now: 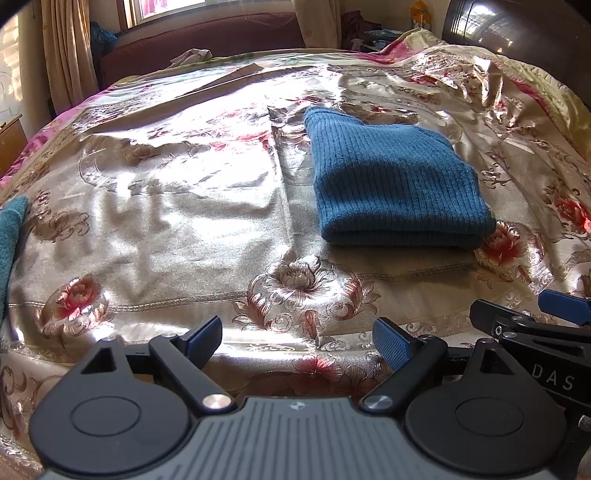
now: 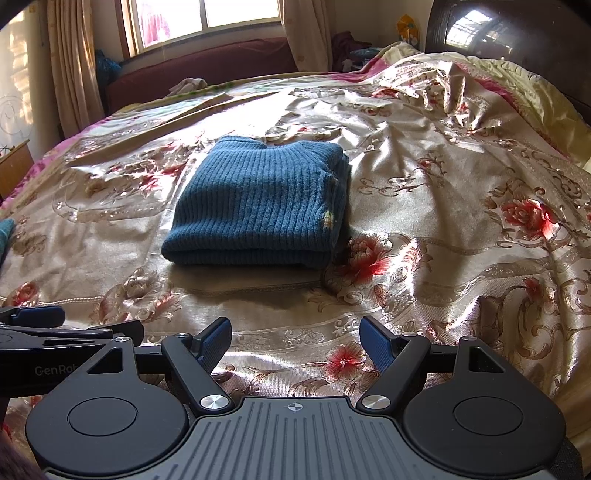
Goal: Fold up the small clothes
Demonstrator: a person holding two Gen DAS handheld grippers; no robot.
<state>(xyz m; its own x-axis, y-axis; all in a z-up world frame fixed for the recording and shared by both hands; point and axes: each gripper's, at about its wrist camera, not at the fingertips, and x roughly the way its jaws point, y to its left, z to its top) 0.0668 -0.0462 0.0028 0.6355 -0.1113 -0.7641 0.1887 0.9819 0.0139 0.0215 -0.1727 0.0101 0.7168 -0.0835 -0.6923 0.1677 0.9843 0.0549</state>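
A blue ribbed knit garment (image 1: 395, 177) lies folded in a neat rectangle on the floral satin bedspread (image 1: 166, 206); it also shows in the right wrist view (image 2: 258, 206). My left gripper (image 1: 297, 341) is open and empty, low over the bedspread, well in front of the garment and to its left. My right gripper (image 2: 295, 341) is open and empty, in front of the garment. Each gripper shows at the edge of the other's view: the right one (image 1: 546, 314) and the left one (image 2: 55, 325).
Another teal cloth (image 1: 11, 236) lies at the bed's left edge. A dark headboard (image 2: 517, 33) stands at the right. A maroon sofa (image 2: 207, 62) with a pale cloth, curtains and a window are behind the bed. The bedspread (image 2: 443, 166) is bunched at the far right.
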